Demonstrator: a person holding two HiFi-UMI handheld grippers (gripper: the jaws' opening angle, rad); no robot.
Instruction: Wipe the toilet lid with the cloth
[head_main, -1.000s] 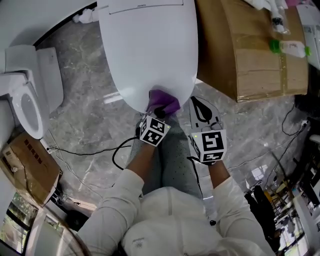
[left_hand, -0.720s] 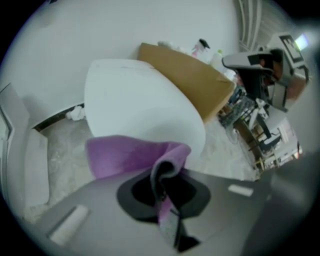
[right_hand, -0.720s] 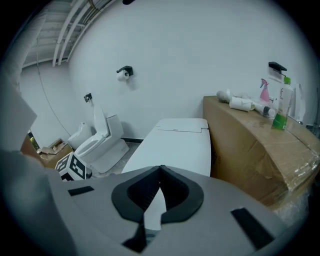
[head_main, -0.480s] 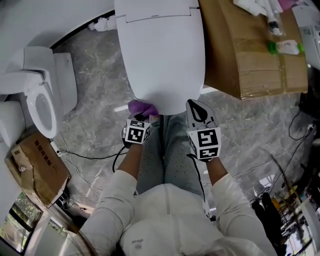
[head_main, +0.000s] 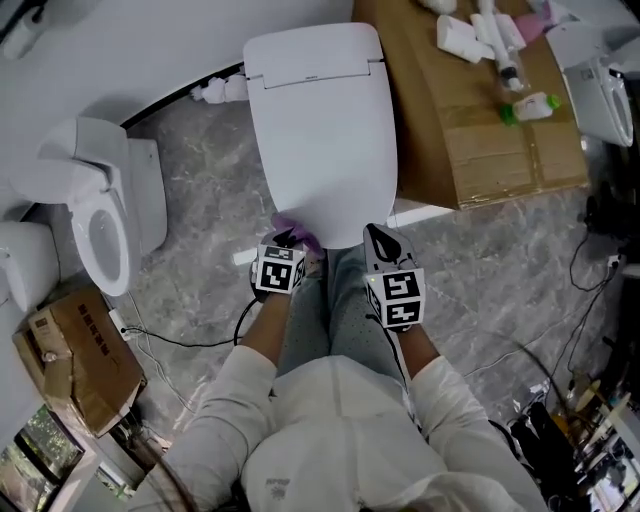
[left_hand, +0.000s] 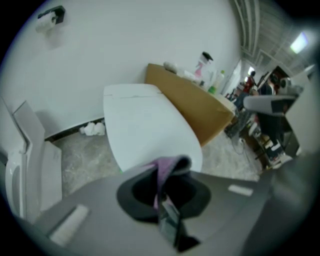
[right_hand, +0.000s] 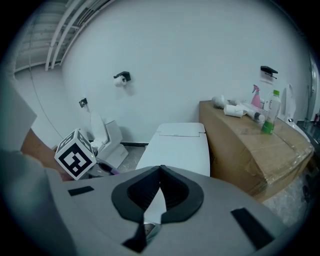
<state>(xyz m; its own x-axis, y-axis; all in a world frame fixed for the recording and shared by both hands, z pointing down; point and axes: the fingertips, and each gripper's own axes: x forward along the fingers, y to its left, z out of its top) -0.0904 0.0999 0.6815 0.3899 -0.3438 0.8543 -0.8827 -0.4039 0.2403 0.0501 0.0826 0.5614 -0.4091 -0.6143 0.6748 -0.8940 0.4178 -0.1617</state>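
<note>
The left gripper (head_main: 289, 240) has its fingers clamped on the purple cloth (left_hand: 169, 167), which is now just off the front left edge of the lid (head_main: 320, 130). A second ago it was pressed on the lid's front rim. The right gripper (right_hand: 159, 186) has its fingers together with nothing between them and is just off the lid's front right edge, much as before. Both grippers have drawn back from the lid toward the person. A cardboard box (head_main: 480, 130) stands right of the lid, a second toilet (head_main: 105, 225) left of it.
</note>
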